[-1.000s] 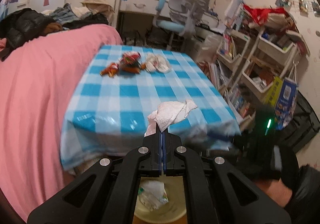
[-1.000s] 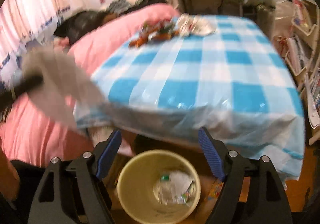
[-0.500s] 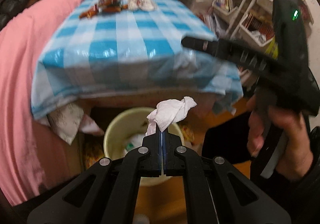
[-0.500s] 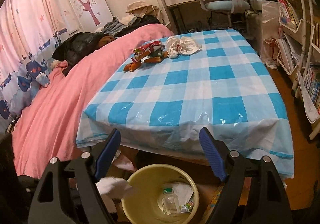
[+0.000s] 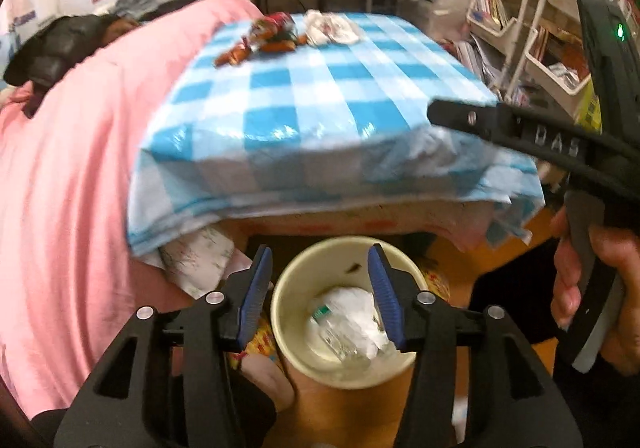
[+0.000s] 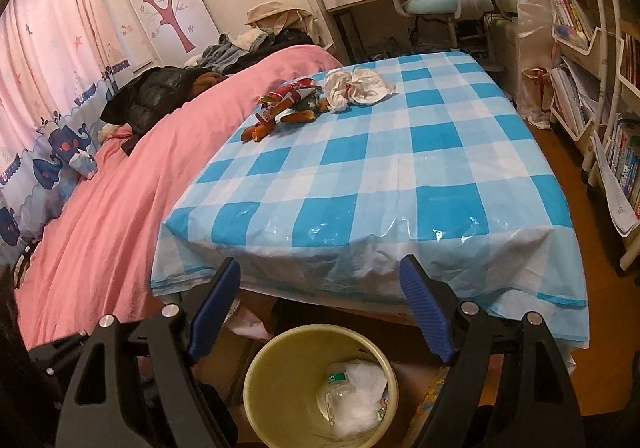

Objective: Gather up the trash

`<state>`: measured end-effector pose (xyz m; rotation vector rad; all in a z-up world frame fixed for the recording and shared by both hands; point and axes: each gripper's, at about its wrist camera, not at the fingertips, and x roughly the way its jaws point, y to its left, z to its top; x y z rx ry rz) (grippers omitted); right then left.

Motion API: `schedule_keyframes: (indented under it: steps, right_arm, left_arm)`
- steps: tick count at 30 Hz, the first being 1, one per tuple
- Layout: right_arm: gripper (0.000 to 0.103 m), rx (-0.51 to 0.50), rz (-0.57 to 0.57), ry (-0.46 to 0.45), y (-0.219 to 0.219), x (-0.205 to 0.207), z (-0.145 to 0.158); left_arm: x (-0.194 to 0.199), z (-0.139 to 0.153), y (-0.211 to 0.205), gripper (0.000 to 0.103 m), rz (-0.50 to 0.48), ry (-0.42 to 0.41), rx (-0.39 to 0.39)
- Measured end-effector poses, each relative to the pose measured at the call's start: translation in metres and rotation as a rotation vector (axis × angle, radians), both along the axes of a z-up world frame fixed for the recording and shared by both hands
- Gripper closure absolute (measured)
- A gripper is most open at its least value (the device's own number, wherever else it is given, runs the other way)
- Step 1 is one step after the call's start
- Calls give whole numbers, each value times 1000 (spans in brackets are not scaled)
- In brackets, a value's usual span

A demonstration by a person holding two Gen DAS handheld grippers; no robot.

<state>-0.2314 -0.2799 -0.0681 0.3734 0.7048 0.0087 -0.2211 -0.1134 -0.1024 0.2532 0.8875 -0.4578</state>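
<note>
Both the left gripper [image 5: 320, 288] and right gripper [image 6: 320, 312] hang empty with jaws apart over the bin [image 6: 280, 344] near the table [image 6: 440, 208], while wrappers [image 6: 288, 104] and tissue [image 6: 360, 86] lie at its far-left end, where a careless reach may knock them off.

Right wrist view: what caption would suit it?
Open hand-held gripper above a yellow bin, wrappers waiting on the checked table.
</note>
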Motion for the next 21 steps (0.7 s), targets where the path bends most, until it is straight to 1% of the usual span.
schedule_keyframes:
  steps: [3,8,13,21]
  right_arm:
    - [24,-8,4,3,2,1,0]
    - [23,-16,5,5,3,2,-1]
    - [23,-28,9,5,6,2,-1]
    - [23,-44,15,7,9,3,-1]
  left_arm:
    - [0,8,3,52,26,-52,-4]
    - [2,15,9,49,67,-98,-11]
    - [1,20,11,43,90,-131,-17]
    - [-1,22,10,38,93,-150,-18]
